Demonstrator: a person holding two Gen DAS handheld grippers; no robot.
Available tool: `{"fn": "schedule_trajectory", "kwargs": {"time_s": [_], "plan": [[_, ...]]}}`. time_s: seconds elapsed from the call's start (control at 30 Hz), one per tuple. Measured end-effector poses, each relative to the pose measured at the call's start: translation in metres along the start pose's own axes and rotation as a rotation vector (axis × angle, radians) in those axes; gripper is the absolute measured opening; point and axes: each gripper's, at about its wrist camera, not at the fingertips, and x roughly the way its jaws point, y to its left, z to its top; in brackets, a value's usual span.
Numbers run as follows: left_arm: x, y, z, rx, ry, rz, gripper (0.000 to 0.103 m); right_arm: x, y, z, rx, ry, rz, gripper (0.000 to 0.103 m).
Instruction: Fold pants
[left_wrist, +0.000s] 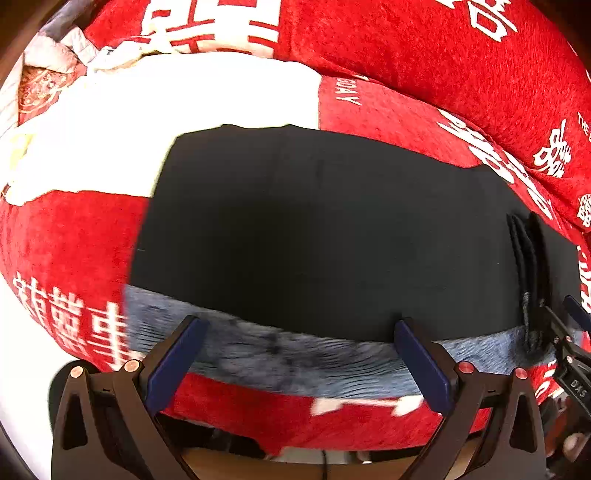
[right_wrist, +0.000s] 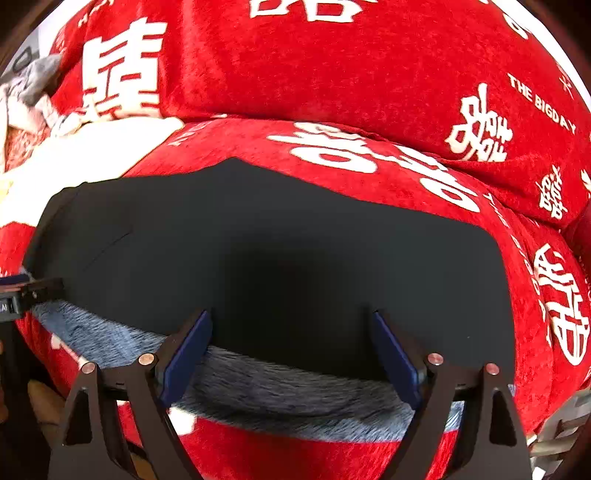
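Observation:
Black pants lie flat on a red blanket. A grey-blue fleecy lining shows along their near edge. Layered dark edges stack up at the right end in the left wrist view. My left gripper is open above the near edge with nothing between its blue pads. My right gripper is also open over the near edge further right, holding nothing. Each gripper shows at the rim of the other's view: the right gripper and the left gripper.
The red blanket with white characters covers the bed and bunches into a thick roll behind the pants. A white patch lies at the far left, with crumpled grey and white cloth beyond it. The bed's front edge drops just below the grippers.

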Motion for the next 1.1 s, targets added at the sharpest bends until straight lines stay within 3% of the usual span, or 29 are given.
{"fn": "schedule_trajectory", "kwargs": {"time_s": [0.13,0.2,0.23,0.27,0.37,0.47,0.6,0.77,0.9,1.03,1.1], "plan": [[0.005,0.044,0.0,-0.06,0.011,0.024,0.103,-0.01,0.046,0.012,-0.099,-0.018,0.087,0.09],[0.011,0.066,-0.002,-0.129,0.039,-0.026,0.103,-0.006,0.067,0.018,-0.144,-0.007,0.12,0.09],[0.015,0.079,-0.004,-0.174,0.062,-0.105,0.103,-0.003,0.081,0.022,-0.181,0.002,0.134,0.09],[0.016,0.085,-0.006,-0.191,0.073,-0.133,0.103,0.001,0.092,0.025,-0.21,0.008,0.147,0.09],[0.017,0.097,-0.013,-0.197,0.062,-0.11,0.103,0.015,0.123,0.036,-0.291,0.046,0.206,0.09],[0.021,0.113,-0.021,-0.204,0.074,-0.164,0.103,0.032,0.145,0.054,-0.353,0.088,0.26,0.09],[0.017,0.12,-0.028,-0.198,0.056,-0.201,0.103,0.063,0.169,0.094,-0.423,0.165,0.363,0.091],[0.018,0.118,-0.033,-0.194,0.019,-0.201,0.103,0.093,0.206,0.132,-0.601,0.24,0.443,0.098],[0.015,0.119,-0.037,-0.208,0.011,-0.216,0.103,0.112,0.225,0.142,-0.755,0.337,0.519,0.101],[0.013,0.125,-0.041,-0.23,0.003,-0.232,0.103,0.132,0.236,0.149,-0.817,0.478,0.593,0.101],[0.012,0.127,-0.041,-0.232,0.0,-0.235,0.103,0.134,0.242,0.149,-0.86,0.507,0.603,0.101]]}}
